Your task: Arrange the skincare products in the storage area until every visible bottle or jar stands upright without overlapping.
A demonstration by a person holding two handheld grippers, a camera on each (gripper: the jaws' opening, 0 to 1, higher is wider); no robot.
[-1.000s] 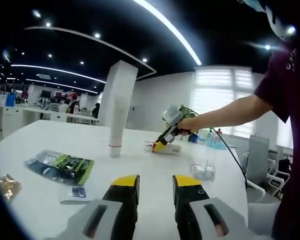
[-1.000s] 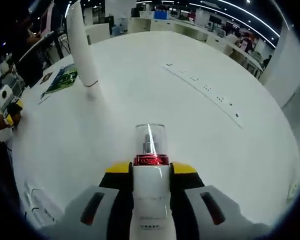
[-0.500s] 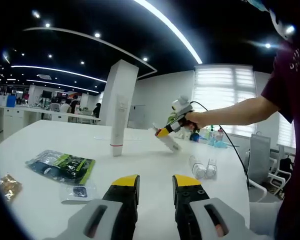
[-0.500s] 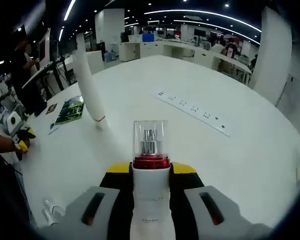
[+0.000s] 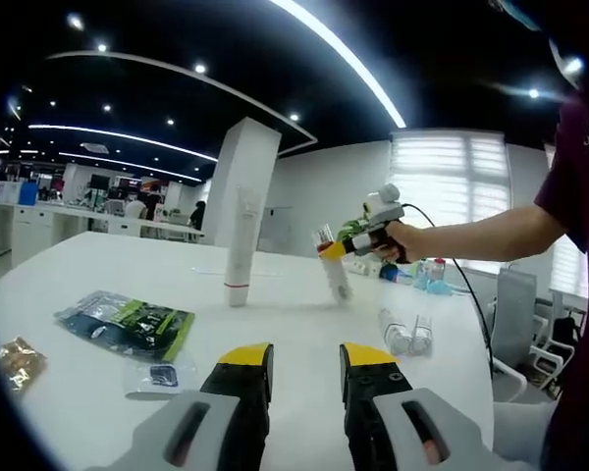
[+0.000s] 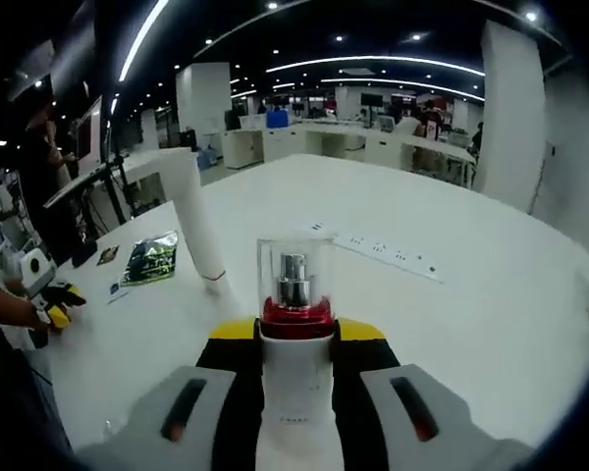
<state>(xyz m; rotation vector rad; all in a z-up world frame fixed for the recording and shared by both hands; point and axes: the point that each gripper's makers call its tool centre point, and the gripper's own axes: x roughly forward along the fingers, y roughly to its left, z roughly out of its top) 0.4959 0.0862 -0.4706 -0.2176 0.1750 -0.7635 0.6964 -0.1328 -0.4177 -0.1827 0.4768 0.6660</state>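
Note:
My right gripper (image 6: 294,339) is shut on a white pump bottle (image 6: 294,294) with a red collar and a clear cap. In the left gripper view that bottle (image 5: 339,280) hangs nearly upright, cap up, with its base close to the white table (image 5: 275,324), held by the right gripper (image 5: 332,250). A tall white tube (image 5: 240,245) stands on its cap to the left of it; the tube (image 6: 198,231) rises left of the held bottle in the right gripper view. Two small clear vials (image 5: 402,334) lie on their sides. My left gripper (image 5: 306,363) is open above the near table with nothing between its jaws.
A green packet (image 5: 128,324), a small sachet (image 5: 157,378) and a gold packet (image 5: 20,363) lie at the left. A power strip (image 6: 378,245) is set into the table. The person's arm (image 5: 471,235) reaches in from the right. More bottles (image 5: 427,275) stand far right.
The right gripper has raised the pump bottle from lying on the table and turned it nearly upright. The left gripper has stayed open and still.

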